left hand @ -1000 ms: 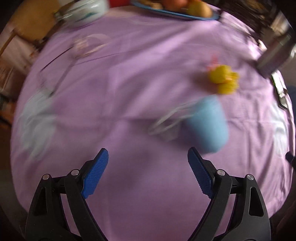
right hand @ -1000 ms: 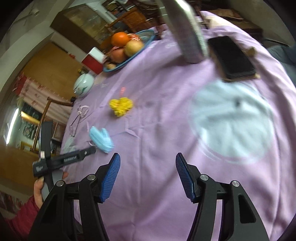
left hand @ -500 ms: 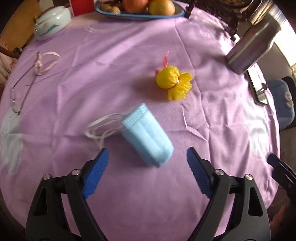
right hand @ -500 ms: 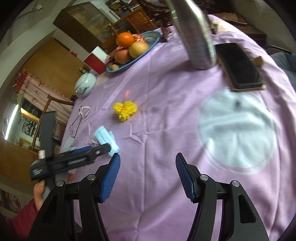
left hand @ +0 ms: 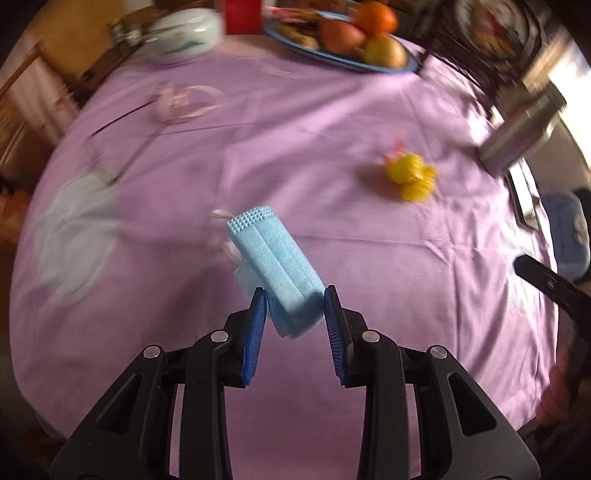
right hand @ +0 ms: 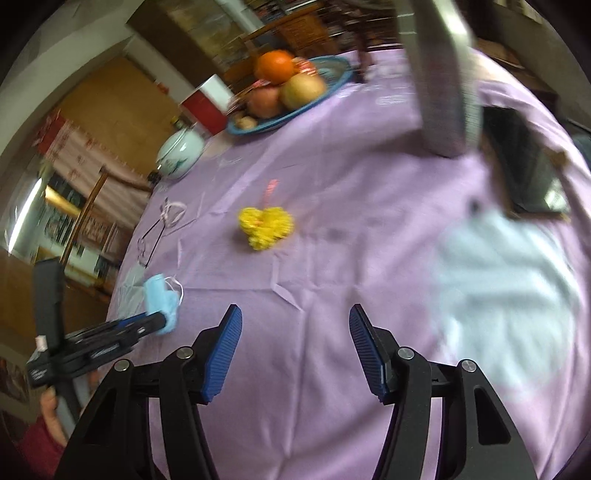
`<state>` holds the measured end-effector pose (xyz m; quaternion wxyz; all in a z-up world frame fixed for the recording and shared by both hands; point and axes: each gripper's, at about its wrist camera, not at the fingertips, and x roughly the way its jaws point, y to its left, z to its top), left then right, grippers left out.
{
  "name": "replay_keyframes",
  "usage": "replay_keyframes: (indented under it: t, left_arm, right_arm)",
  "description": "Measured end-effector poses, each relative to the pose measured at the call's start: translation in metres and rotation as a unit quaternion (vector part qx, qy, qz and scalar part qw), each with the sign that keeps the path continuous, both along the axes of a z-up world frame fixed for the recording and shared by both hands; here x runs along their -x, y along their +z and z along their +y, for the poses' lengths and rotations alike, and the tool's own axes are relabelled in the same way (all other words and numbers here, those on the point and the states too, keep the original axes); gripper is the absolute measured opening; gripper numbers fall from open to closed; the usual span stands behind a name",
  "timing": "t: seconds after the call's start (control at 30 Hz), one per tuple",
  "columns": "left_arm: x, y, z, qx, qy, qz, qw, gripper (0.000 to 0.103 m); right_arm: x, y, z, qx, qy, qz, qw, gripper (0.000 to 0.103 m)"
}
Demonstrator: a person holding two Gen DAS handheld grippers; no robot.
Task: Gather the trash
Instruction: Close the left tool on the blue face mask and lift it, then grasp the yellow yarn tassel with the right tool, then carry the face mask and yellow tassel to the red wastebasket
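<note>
A folded light-blue face mask point(left hand: 273, 258) with white ear loops is pinched by its near end between the pads of my left gripper point(left hand: 294, 295), which is shut on it. The mask hangs just above the purple tablecloth point(left hand: 295, 147). The right wrist view shows the same mask point(right hand: 159, 295) in the left gripper point(right hand: 162, 321) at the table's left edge. A crumpled yellow net point(left hand: 412, 177) lies on the cloth further in, also visible as the yellow net point(right hand: 266, 227) ahead of my right gripper point(right hand: 295, 314). That gripper stands open over bare cloth with nothing between its fingers.
At the far side of the table are a blue fruit plate point(left hand: 369, 68), a red box point(left hand: 242, 14) and a pale ceramic pot point(left hand: 184, 37). Spectacles point(left hand: 110, 147) lie at the left. A metal flask point(right hand: 439, 81) and a dark phone point(right hand: 524, 166) sit at the right.
My left gripper has closed on the blue mask, which lay on the cloth between its open jaws, and raised it. The right gripper has slid sideways, still open.
</note>
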<state>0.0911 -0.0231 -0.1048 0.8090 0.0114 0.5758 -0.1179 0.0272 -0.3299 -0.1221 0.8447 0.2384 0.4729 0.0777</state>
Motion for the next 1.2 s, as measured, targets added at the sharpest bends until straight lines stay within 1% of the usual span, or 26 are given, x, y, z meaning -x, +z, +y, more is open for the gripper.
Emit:
replay_keyframes:
  t: [0.13, 0.3, 0.47, 0.5, 0.57, 0.6, 0.67, 0.73, 0.77, 0.8, 0.83, 0.87, 0.93, 1.0, 1.03, 1.13, 1.2]
  left_arm:
    - [0.009, 0.008, 0.037, -0.001, 0.046, -0.003, 0.9989, 0.033]
    - [0.025, 0.01, 0.08, 0.002, 0.105, 0.001, 0.9945, 0.033]
    - [0.036, 0.013, 0.103, 0.01, 0.142, 0.005, 0.9899, 0.033]
    - [0.039, 0.014, 0.106, 0.011, 0.147, 0.006, 0.989, 0.031]
    - [0.045, 0.014, 0.109, 0.016, 0.15, 0.007, 0.9885, 0.031]
    - [0.048, 0.015, 0.109, 0.016, 0.151, 0.006, 0.9883, 0.035]
    - [0.052, 0.014, 0.106, 0.016, 0.149, 0.008, 0.9887, 0.034]
    - [0.055, 0.009, 0.104, 0.017, 0.149, 0.015, 0.9886, 0.038]
    - [0.056, 0.007, 0.102, 0.018, 0.15, 0.018, 0.9883, 0.04]
    - [0.057, 0.004, 0.101, 0.019, 0.151, 0.02, 0.9882, 0.043]
    - [0.057, 0.002, 0.099, 0.02, 0.149, 0.022, 0.9883, 0.044]
    - [0.056, 0.0, 0.097, 0.021, 0.146, 0.025, 0.9887, 0.047]
    - [0.051, -0.005, 0.091, 0.023, 0.132, 0.033, 0.9905, 0.051]
    - [0.042, -0.01, 0.085, 0.018, 0.116, 0.034, 0.9925, 0.055]
    - [0.036, -0.012, 0.081, 0.015, 0.107, 0.034, 0.9936, 0.056]
    - [0.021, -0.021, 0.073, 0.019, 0.083, 0.04, 0.9955, 0.057]
    - [0.014, -0.027, 0.066, 0.013, 0.065, 0.043, 0.9969, 0.057]
  right_arm:
    - [-0.036, -0.002, 0.017, 0.015, 0.027, -0.001, 1.0, 0.06]
    - [-0.076, -0.013, 0.029, 0.033, 0.047, 0.012, 0.998, 0.06]
    - [-0.101, -0.022, 0.039, 0.053, 0.063, 0.015, 0.996, 0.06]
    - [-0.104, -0.024, 0.04, 0.055, 0.065, 0.016, 0.996, 0.06]
    - [-0.11, -0.028, 0.043, 0.057, 0.067, 0.019, 0.996, 0.06]
    - [-0.112, -0.03, 0.044, 0.059, 0.069, 0.02, 0.996, 0.06]
    - [-0.116, -0.034, 0.049, 0.069, 0.077, 0.021, 0.994, 0.06]
    - [-0.12, -0.037, 0.054, 0.077, 0.086, 0.02, 0.993, 0.06]
    - [-0.121, -0.038, 0.057, 0.081, 0.09, 0.019, 0.992, 0.057]
    - [-0.121, -0.038, 0.06, 0.089, 0.095, 0.015, 0.991, 0.048]
    - [-0.122, -0.039, 0.062, 0.095, 0.099, 0.016, 0.99, 0.037]
    - [-0.12, -0.036, 0.063, 0.1, 0.103, 0.011, 0.99, 0.033]
    - [-0.112, -0.026, 0.064, 0.105, 0.103, -0.009, 0.989, 0.031]
    - [-0.095, -0.007, 0.06, 0.115, 0.096, -0.034, 0.988, 0.03]
    - [-0.09, -0.001, 0.057, 0.112, 0.092, -0.039, 0.989, 0.03]
    - [-0.059, 0.021, 0.043, 0.101, 0.068, -0.056, 0.991, 0.03]
    - [-0.041, 0.028, 0.035, 0.098, 0.053, -0.059, 0.992, 0.03]
